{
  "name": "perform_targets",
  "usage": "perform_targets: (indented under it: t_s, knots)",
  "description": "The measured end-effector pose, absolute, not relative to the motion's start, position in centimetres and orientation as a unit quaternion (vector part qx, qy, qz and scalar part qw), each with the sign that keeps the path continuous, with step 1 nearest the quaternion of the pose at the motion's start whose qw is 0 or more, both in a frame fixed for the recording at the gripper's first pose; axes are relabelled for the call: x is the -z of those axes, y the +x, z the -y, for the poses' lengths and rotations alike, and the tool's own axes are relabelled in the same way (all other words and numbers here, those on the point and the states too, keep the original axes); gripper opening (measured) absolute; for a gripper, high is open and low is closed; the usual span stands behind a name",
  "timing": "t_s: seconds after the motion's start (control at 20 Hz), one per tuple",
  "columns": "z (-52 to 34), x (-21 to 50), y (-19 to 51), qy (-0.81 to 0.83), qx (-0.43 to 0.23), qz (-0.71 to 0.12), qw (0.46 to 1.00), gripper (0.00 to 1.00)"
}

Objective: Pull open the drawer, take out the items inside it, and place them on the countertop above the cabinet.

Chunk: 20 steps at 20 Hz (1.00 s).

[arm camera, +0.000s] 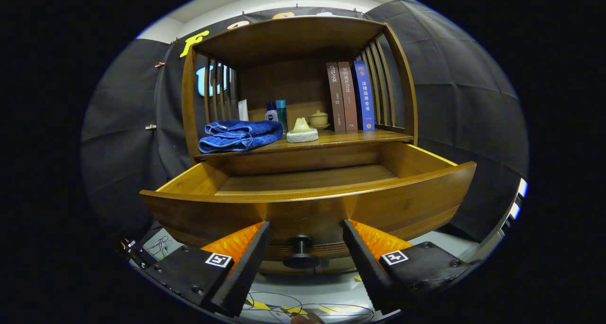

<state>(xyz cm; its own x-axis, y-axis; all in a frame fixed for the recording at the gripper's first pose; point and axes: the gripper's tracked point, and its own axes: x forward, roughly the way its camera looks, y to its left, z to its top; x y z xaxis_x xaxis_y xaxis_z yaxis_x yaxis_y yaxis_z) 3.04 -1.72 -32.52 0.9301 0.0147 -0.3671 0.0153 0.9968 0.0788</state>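
Gripper (306, 241) fingers wide apart, straddling the knob (301, 252) low centre, not touching. Drawer (307, 205) pulled out mid-frame, visible floor bare; towel (239, 135) and sponge (302, 131) already on countertop (350, 137) above.

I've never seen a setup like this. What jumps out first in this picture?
The wide wooden drawer stands pulled open, and the part of its inside in view looks bare. Its dark knob sits between the open tongs, neither finger touching it. On the countertop above, a rumpled blue towel lies left of a pale sponge, with three upright books further right.
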Motion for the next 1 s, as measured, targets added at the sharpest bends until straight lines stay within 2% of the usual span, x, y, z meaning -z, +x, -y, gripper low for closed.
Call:
perform_targets:
  t_s: [1.0]
  knots:
    - [1.3, 34.1, 18.1, 0.029, 0.008, -0.184, 0.982, 0.99]
